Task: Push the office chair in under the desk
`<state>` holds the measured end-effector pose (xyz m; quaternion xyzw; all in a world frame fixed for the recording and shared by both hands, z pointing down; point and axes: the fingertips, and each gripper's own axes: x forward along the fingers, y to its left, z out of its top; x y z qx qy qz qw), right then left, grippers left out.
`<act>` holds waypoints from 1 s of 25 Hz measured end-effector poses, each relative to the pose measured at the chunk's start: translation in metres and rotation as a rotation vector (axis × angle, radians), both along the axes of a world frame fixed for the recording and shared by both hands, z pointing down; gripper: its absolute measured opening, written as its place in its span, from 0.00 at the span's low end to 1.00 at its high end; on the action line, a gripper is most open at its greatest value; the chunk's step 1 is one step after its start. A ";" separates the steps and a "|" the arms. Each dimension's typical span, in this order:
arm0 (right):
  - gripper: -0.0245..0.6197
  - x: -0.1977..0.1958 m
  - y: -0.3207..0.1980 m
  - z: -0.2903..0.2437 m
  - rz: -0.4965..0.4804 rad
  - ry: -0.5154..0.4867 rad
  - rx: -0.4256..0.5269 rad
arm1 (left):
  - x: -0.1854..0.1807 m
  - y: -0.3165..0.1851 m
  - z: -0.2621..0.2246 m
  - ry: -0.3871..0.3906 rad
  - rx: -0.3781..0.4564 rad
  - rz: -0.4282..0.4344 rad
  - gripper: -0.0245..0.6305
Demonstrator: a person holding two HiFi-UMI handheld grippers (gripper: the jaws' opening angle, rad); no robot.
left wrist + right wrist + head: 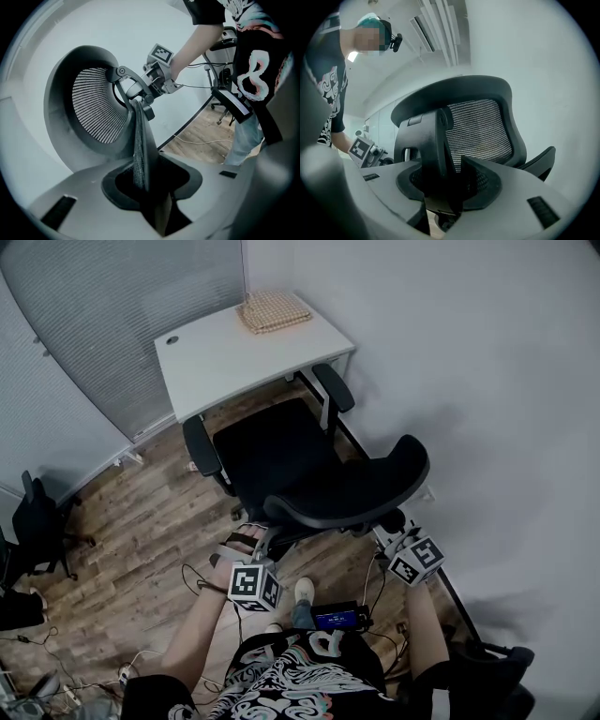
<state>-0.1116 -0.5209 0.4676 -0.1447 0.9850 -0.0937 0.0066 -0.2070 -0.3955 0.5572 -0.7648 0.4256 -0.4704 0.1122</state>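
Observation:
A black office chair point(277, 456) stands in front of the white desk point(216, 357), its seat partly under the desk edge and its mesh backrest point(361, 488) towards me. My left gripper point(251, 540) is at the backrest's left edge. In the left gripper view its jaws point(145, 183) are shut on the thin backrest edge point(139, 140). My right gripper point(396, 526) is at the backrest's right side. In the right gripper view it point(445, 187) is closed on the black back frame point(426, 150), below the mesh point(480, 126).
A woven mat point(274, 310) lies on the desk's far corner. The white wall point(487, 381) runs close along the chair's right. Another black chair point(42, 521) stands at the left, with cables point(56, 643) on the wood floor. A dark chair point(487, 671) sits behind me to the right.

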 end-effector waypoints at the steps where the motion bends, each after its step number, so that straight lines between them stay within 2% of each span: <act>1: 0.29 -0.001 -0.003 0.000 -0.004 -0.001 0.000 | -0.001 -0.002 0.000 0.001 -0.001 -0.005 0.25; 10: 0.29 0.001 -0.024 -0.004 -0.041 -0.008 0.003 | 0.008 -0.019 -0.003 0.013 -0.008 -0.042 0.25; 25: 0.30 0.001 -0.023 -0.008 -0.089 -0.007 0.024 | 0.010 -0.020 -0.006 0.021 -0.003 -0.036 0.26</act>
